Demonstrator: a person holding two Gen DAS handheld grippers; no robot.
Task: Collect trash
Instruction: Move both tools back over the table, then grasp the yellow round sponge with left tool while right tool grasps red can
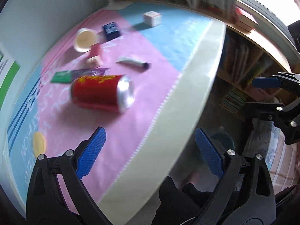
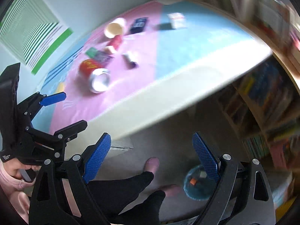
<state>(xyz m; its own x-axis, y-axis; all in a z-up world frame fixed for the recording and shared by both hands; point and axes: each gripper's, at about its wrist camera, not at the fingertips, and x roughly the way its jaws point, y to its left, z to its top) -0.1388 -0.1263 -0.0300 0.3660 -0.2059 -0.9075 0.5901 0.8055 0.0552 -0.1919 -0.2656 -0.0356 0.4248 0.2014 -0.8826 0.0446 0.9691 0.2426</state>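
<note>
Trash lies on a table (image 1: pixel 189 86) with a pink and blue cloth. Nearest is a red drink can (image 1: pixel 103 93) on its side. Behind it are flat green and purple wrappers (image 1: pixel 78 75), a small red carton (image 1: pixel 95 54), a tipped paper cup (image 1: pixel 84 39), a grey tube (image 1: pixel 133 63), a dark blue box (image 1: pixel 111 31) and a white box (image 1: pixel 152 18). My left gripper (image 1: pixel 150 133) hangs open and empty above the table's near edge. My right gripper (image 2: pixel 151 136) is open and empty over the floor. On the floor below stands a blue bin (image 2: pixel 196 185) with scraps inside.
A flat yellow disc (image 1: pixel 39 144) lies on the cloth at the near left. Bookshelves (image 2: pixel 262 103) full of books stand on the right. A person's black-clad legs and pink slippers (image 2: pixel 151 164) are on the floor beside the bin. Both views are blurred.
</note>
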